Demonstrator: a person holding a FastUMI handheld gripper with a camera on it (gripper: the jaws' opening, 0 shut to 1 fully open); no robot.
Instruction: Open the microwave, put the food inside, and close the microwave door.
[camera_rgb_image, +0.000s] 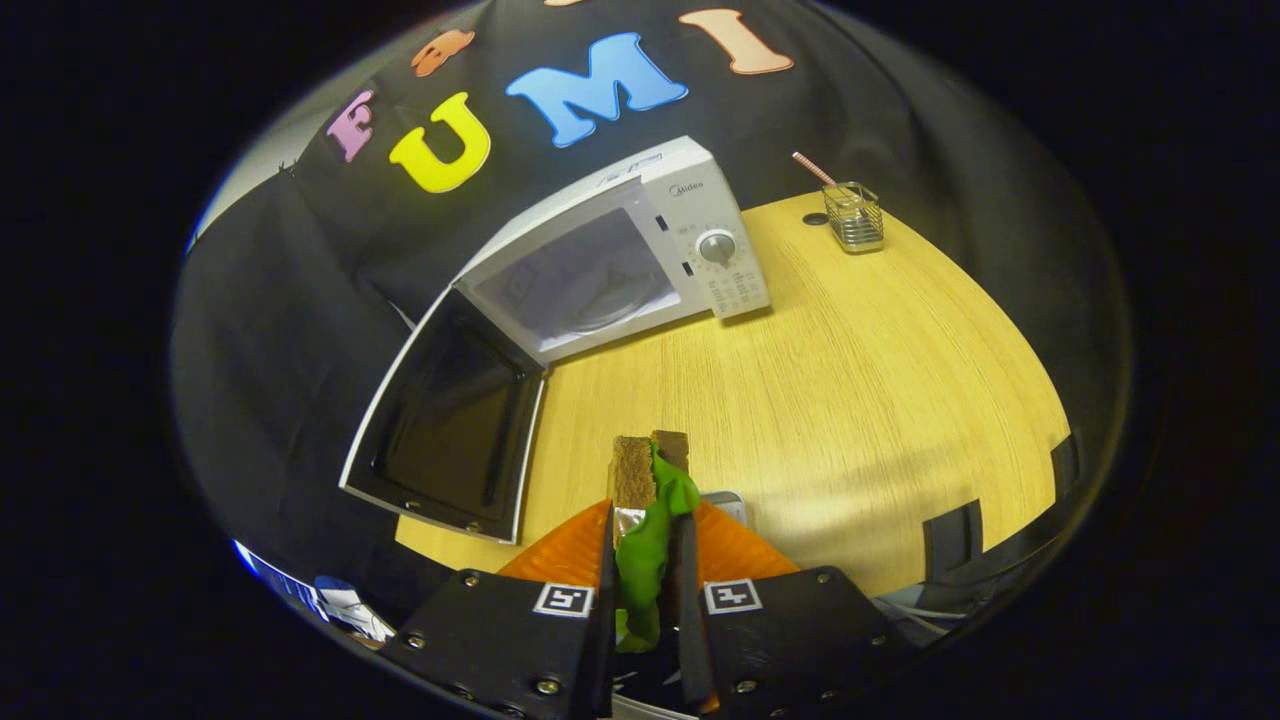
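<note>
Carrying the green toy food (648, 545) clamped in the gripper (645, 480), next comes reaching into the open microwave (640, 250) cavity beyond the fingers.

Dim booth, strong fisheye bending

The table (850, 400) is lit brightest; a glare patch is seen near its front; edges are darkened.

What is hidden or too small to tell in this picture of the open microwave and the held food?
- Food, gripper view: the tool is shut on it; the fingers cover its sides, so its full shape is unclear.
- Microwave cavity: dim; what lies deep inside is unclear.
- Dial markings: too small to make out.
- Wire holder on the table: contents too small, apart from one straw.
</note>
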